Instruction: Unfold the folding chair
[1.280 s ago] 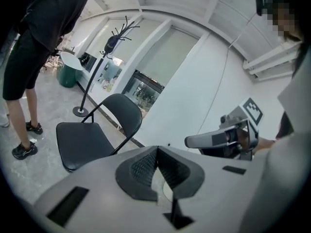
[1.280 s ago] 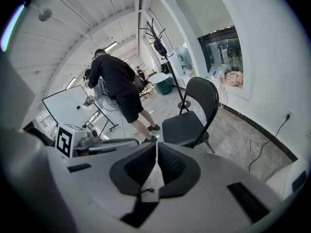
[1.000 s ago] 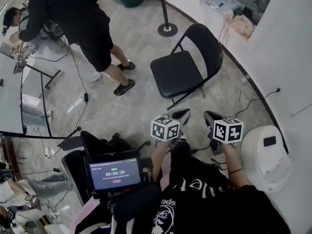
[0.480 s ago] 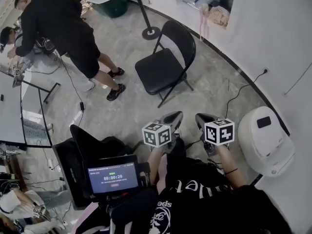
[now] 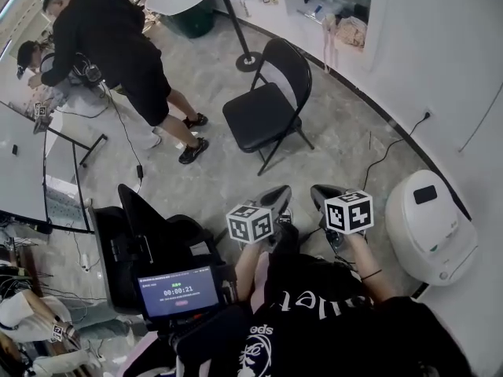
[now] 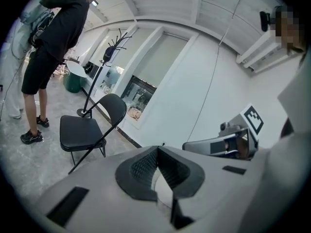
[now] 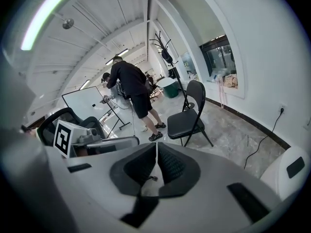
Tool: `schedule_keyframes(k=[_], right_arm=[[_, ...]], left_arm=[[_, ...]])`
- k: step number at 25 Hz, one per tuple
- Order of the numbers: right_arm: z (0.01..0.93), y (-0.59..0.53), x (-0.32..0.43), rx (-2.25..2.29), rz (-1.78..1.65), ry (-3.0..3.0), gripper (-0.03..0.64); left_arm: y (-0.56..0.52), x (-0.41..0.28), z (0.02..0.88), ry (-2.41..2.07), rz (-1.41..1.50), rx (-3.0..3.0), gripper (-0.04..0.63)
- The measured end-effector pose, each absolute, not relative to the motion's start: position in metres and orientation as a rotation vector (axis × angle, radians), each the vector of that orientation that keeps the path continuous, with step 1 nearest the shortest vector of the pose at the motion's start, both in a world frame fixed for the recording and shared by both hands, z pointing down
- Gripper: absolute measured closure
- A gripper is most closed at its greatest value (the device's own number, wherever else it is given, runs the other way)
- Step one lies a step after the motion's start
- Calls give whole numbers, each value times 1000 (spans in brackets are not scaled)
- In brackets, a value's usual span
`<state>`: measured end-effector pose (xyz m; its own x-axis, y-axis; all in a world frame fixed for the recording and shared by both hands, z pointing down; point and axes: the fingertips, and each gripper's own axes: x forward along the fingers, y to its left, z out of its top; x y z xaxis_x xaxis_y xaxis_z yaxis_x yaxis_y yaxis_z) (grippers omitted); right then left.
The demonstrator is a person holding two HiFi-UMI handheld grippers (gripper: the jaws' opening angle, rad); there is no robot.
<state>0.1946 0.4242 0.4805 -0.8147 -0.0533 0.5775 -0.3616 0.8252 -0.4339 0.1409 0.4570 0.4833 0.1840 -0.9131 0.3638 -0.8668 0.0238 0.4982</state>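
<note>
The black folding chair is standing open on the floor by the white wall, well apart from the left tongs and right tongs, both pressing closed, gripping nothing.

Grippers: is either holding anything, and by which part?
Nothing is held. The left gripper and the right gripper are both shut on nothing; the folding chair stands apart, untouched.
</note>
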Motion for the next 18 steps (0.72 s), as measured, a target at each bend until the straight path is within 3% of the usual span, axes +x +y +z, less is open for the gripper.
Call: schedule_keyframes(k=[18], right_arm=[[476,456,196,264,670,-2469,592]], left_arm=[[493,137,476,-1753,-131,1816,592]])
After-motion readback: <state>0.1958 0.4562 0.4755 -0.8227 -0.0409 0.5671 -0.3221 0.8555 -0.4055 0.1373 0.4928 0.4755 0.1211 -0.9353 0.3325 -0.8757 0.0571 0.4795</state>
